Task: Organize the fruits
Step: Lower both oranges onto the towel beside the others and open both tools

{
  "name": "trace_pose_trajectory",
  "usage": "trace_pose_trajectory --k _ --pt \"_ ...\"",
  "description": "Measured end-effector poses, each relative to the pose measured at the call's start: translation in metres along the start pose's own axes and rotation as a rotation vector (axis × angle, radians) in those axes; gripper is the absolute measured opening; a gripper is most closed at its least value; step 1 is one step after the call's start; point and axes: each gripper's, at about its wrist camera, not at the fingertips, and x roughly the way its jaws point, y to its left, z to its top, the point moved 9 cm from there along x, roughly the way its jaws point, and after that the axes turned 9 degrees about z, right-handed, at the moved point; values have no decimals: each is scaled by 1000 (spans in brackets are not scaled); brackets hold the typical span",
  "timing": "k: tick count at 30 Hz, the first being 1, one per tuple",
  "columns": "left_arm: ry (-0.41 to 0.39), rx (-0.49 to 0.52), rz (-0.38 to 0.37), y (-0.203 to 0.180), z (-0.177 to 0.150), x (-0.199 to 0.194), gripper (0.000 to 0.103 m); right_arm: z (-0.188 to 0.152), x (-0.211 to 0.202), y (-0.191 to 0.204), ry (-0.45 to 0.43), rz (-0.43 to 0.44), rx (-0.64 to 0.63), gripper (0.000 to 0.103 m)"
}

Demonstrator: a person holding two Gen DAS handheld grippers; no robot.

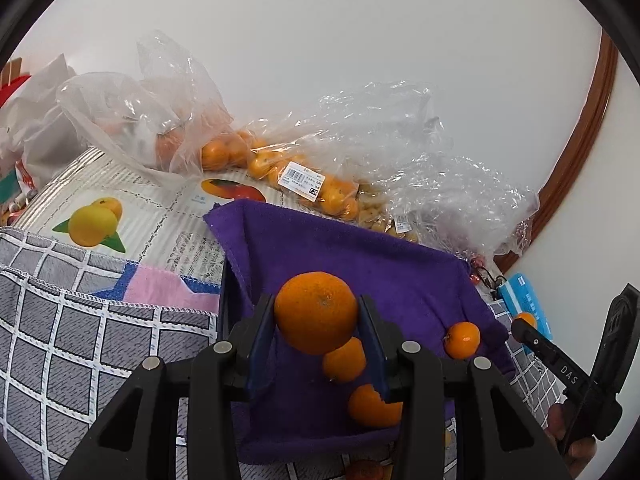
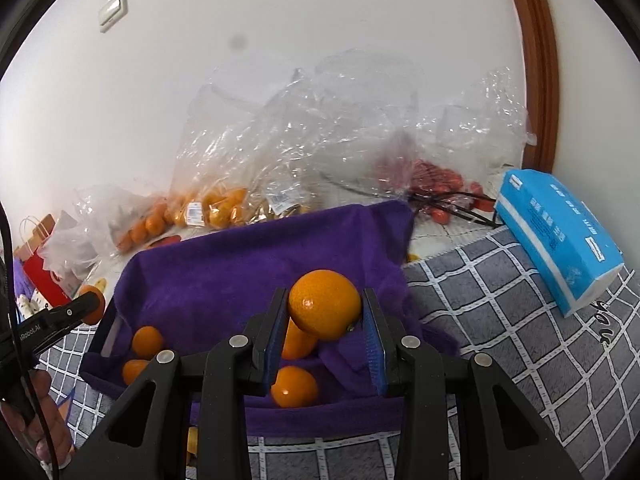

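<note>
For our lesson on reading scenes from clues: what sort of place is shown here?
Probably a room in a home, on a cloth-covered table. Clues: plastic shopping bags of oranges with price labels, a blue tissue pack, and a wall light switch beside a wooden door frame.

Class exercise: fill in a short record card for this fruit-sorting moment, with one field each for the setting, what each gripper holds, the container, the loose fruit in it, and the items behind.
setting: table under a grey checked cloth
left gripper: shut on an orange
right gripper: shut on a second orange
container: box lined with a purple towel
loose fruit: several small oranges lie on the towel
behind: clear bags of fruit against the wall; blue tissue pack at the right
</note>
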Motion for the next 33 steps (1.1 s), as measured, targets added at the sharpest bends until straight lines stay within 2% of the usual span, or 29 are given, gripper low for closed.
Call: trace_pose_trajectory --k 33 --pt "49 29 13 -5 -14 21 39 -17 14 -16 80 -73 -21 36"
